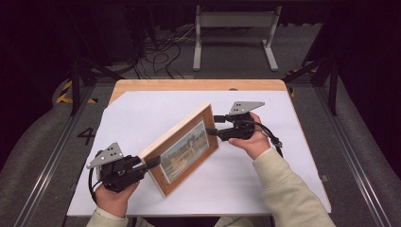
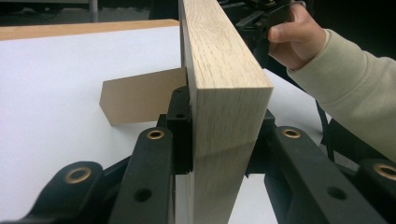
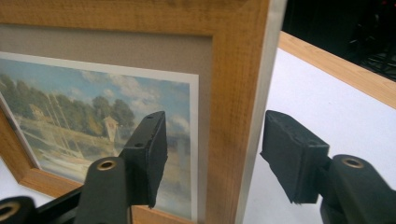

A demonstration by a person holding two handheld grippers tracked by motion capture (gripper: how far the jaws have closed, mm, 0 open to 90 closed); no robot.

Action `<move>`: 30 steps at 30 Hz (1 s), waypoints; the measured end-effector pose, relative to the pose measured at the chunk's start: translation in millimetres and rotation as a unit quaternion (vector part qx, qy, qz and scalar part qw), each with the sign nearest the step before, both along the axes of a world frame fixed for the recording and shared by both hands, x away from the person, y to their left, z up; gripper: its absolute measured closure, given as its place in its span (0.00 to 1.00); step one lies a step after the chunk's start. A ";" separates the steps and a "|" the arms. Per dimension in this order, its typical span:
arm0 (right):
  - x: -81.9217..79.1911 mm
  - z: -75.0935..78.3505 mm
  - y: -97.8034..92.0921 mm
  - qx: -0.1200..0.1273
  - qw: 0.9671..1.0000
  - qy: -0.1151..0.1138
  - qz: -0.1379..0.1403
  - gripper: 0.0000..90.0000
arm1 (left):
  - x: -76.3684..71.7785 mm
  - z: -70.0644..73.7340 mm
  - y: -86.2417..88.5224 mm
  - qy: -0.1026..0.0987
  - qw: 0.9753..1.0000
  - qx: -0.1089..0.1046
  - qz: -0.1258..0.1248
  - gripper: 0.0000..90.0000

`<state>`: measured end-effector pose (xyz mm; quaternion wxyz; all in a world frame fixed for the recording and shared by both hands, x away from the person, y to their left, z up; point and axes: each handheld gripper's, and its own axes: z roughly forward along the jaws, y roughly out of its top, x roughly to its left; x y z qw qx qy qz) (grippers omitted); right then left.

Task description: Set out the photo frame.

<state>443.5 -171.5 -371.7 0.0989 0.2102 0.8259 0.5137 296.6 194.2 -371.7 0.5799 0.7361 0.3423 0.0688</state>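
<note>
A wooden picture frame (image 1: 184,146) holding a landscape print stands on edge on the white table cover (image 1: 142,113), running diagonally from near left to far right. My left gripper (image 1: 153,162) is shut on the frame's near-left end; in the left gripper view both jaws press the light wood (image 2: 224,70). A brown cardboard back stand (image 2: 140,95) juts out behind the frame. My right gripper (image 1: 213,125) is at the far-right end, open. Its jaws straddle the frame's side rail (image 3: 233,93), with a gap between the outer jaw and the wood.
The table's bare wooden edge (image 1: 198,85) runs along the far side. Beyond it on the floor are a grey metal stand (image 1: 234,21) and loose cables (image 1: 161,52). White cover lies open on both sides of the frame.
</note>
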 end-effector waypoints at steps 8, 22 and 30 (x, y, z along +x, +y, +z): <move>14.9 -9.9 7.2 0.006 1.000 0.007 0.024 0.36 | 0.4 -0.3 0.4 0.000 1.000 0.002 -0.006 0.79; 14.3 -5.0 12.6 -0.021 0.998 0.005 0.051 0.43 | 2.0 1.0 3.3 -0.001 1.000 0.000 0.005 0.79; 0.0 6.7 5.1 -0.042 0.998 -0.016 0.041 0.55 | 4.8 5.4 8.7 -0.012 1.000 0.005 0.019 0.82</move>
